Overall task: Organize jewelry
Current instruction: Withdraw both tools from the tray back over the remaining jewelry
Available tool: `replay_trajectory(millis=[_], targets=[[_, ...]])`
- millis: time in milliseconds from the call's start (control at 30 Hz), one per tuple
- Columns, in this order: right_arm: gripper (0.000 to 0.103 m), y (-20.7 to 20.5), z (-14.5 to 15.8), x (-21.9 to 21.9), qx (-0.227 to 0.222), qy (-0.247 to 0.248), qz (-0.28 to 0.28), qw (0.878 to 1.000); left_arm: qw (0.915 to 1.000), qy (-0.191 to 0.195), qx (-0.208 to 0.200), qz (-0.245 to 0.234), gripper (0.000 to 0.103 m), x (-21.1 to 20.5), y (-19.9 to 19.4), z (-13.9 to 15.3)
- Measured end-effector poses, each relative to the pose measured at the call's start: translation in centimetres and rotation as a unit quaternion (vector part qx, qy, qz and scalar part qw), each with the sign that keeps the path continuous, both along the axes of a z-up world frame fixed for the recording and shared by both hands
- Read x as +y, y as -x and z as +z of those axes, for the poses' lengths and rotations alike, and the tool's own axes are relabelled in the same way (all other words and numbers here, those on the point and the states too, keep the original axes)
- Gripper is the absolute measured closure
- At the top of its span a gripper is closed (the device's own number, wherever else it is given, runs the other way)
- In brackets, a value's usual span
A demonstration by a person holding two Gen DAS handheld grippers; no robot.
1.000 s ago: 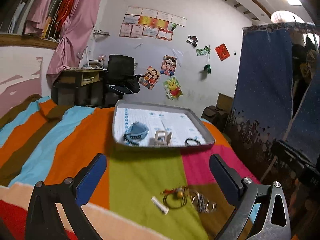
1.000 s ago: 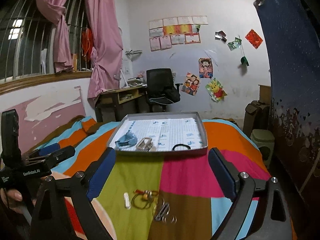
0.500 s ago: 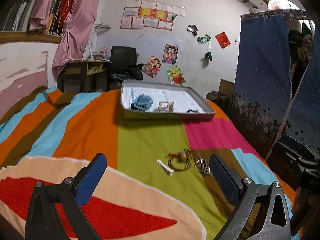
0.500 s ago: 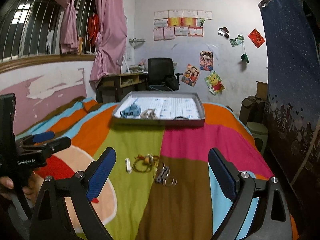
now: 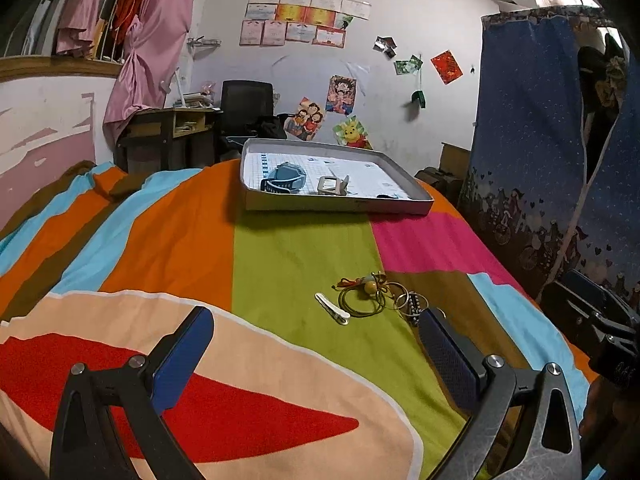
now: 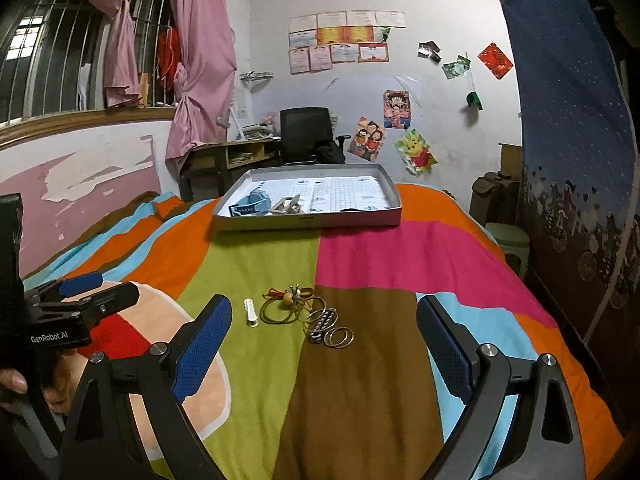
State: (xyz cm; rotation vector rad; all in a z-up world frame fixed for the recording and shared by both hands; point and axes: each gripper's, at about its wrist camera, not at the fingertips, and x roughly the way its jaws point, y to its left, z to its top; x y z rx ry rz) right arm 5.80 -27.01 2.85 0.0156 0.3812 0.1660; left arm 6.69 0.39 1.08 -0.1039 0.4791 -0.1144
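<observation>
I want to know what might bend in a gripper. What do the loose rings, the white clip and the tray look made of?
Rings: thin metal wire, judging by their glint. White clip: looks like matte plastic, though painted metal is possible. Tray: probably cardboard, a shallow box lid with grey walls and a printed paper lining.

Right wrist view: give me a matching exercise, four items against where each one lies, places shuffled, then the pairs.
Items:
1. blue watch
2. white hair clip
3. thin metal rings
4. tray

Places:
A. on the brown patch of the bedspread
B. at the far end of the bed, across the green and pink patches
C. on the green patch, left of the jewelry pile
D. inside the tray, left end

Pairs: 1-D, 2-C, 3-A, 4-B
</observation>
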Motion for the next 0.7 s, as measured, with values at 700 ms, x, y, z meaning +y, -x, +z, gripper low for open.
replay_trajectory(millis=[700], targets=[[0.012,-6.1,-0.9,0.7,-0.005,0.028,-0.040,0.999,0.9997,-0.007,-0.009,0.023,0.000,0.2,-9.0,-1.7]])
